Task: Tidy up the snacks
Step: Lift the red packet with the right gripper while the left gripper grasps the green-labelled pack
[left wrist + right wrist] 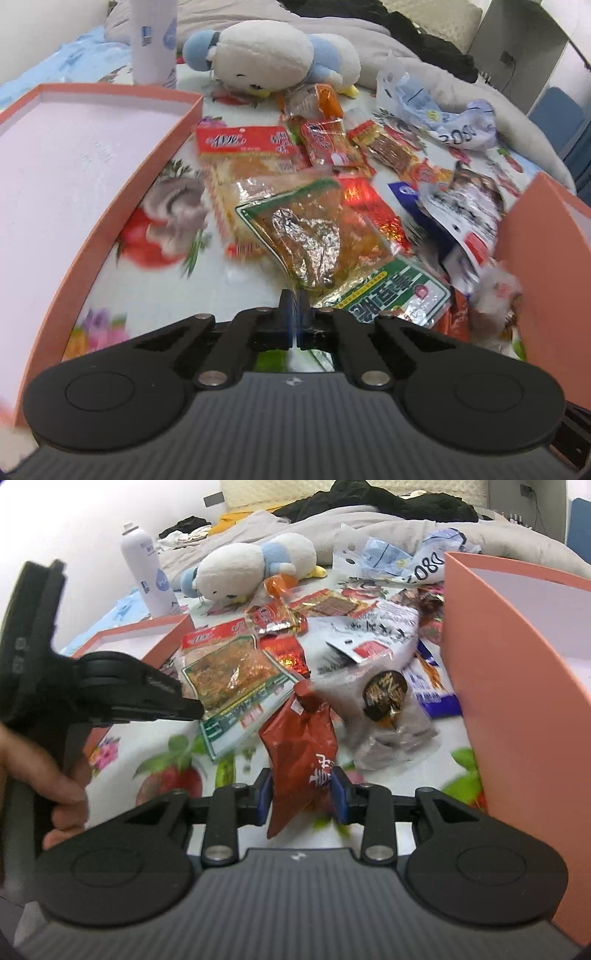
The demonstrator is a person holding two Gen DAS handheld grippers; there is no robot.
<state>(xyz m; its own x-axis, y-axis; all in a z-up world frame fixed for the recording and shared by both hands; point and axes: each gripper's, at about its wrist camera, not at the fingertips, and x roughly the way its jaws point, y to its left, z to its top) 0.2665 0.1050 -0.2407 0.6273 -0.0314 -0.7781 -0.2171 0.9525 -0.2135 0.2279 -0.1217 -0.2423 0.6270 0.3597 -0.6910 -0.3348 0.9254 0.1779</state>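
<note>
1. My left gripper [294, 295] is clenched on the corner of the green-edged packet [314, 236], which lies on the snack pile.
2. My right gripper [302, 797] grasps the red pouch [303, 749], which stands between its blue pads [338, 799].
3. Flanking: the left box [74, 166] and the right box [517, 686].
4. Risk: the thin corner hold may slip, dropping the packet short of a box.
</note>
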